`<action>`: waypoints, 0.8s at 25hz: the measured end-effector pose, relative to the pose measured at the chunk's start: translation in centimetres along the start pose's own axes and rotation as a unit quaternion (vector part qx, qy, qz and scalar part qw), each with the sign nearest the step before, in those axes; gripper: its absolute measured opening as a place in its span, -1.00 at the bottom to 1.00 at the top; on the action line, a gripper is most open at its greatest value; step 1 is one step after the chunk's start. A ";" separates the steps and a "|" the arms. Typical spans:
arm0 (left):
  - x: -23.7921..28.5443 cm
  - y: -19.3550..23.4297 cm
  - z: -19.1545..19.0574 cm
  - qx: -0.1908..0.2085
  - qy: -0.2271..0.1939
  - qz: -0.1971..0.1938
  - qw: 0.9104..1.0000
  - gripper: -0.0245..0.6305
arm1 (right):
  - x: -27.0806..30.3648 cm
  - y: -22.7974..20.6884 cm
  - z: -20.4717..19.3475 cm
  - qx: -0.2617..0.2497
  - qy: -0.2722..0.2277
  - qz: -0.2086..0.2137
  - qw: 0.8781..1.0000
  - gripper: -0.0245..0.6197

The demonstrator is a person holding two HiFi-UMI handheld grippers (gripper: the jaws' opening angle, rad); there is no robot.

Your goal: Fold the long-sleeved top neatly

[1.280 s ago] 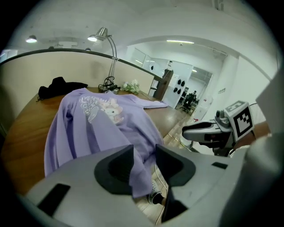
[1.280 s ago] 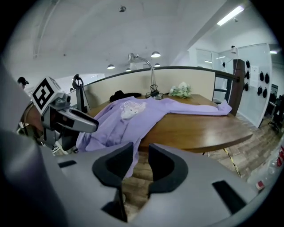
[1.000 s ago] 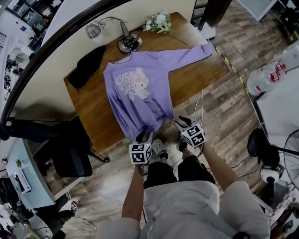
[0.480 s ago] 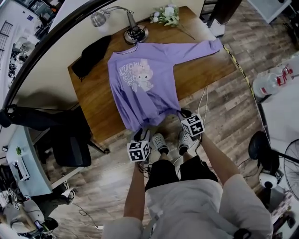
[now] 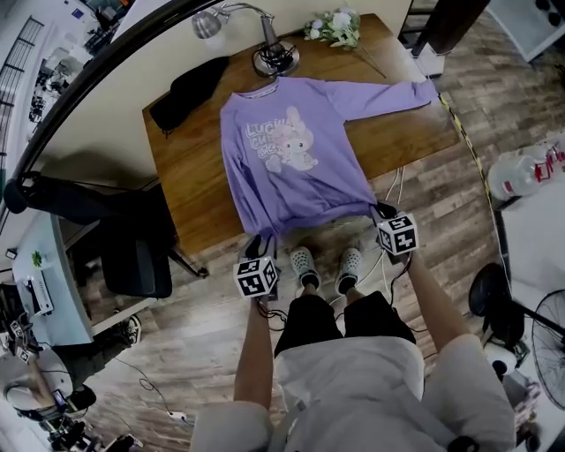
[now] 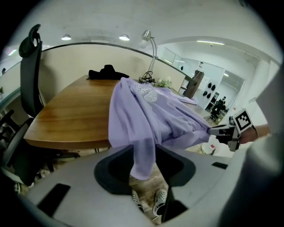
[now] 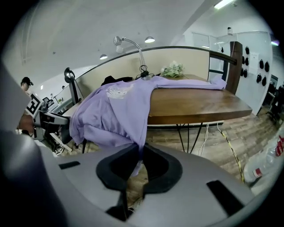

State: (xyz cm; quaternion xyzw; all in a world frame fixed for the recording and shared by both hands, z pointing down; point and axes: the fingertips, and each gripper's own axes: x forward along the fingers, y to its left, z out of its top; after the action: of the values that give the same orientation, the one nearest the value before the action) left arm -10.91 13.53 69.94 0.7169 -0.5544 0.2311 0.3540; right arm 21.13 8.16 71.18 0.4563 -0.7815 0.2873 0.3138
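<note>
Wood-plank flooring (image 5: 441, 212) runs under everything, and the curved wooden table (image 5: 190, 177) stands in front of me against a low partition. Across the table lies the lilac long-sleeved top (image 5: 291, 168), front side up with its cartoon print showing. Its neckline is at the far edge, and one sleeve stretches out toward the table's right-hand corner. The lower part of the top hangs past the near edge of the table, with the hem pulled into a line between my two grippers.

A black office chair (image 5: 132, 256) sits just off the table's left end. A black garment (image 5: 190, 88) lies bunched on the far left of the tabletop, apart from the top. Near the neckline stands a desk lamp (image 5: 265, 44), its round base just beyond the collar. A small bunch of white flowers (image 5: 335, 26) rests farther right along the back edge.

My left gripper (image 5: 258, 247) is clamped on the left corner of the hem. In the left gripper view, a strip of lilac cloth fills the gap between its jaws and dangles below them. My right gripper (image 5: 376, 212) has just been closing, and its jaws now pinch the right corner of the hem, with cloth gathered tightly in the narrow slot between them. My white clogs (image 5: 305, 265) show on the floor below the hem.
</note>
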 end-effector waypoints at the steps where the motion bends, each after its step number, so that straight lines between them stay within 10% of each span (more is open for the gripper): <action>1: -0.2 0.7 0.1 -0.004 -0.004 0.009 1.000 -0.43 | 0.1 -0.6 -0.1 0.004 0.005 -0.009 1.000 -0.79; 6: -0.8 3.7 -1.2 -0.026 -0.013 0.030 0.999 -0.42 | -0.4 -1.4 -0.1 0.003 0.012 -0.058 0.998 -0.47; 13: 2.5 1.2 -4.7 -0.010 0.020 -0.044 0.999 -0.22 | -0.6 3.3 -1.6 -0.018 0.024 -0.052 0.998 -0.43; 20: 5.3 0.9 -6.3 -0.028 -0.005 0.052 0.998 -0.17 | 0.1 11.0 -1.0 -0.060 0.010 0.018 0.998 -0.46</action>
State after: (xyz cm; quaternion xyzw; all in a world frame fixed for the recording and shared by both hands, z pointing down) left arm -9.91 14.84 78.06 0.6779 -0.5994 0.2299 0.3583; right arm 11.47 13.46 70.08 0.4196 -0.8021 0.2498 0.3439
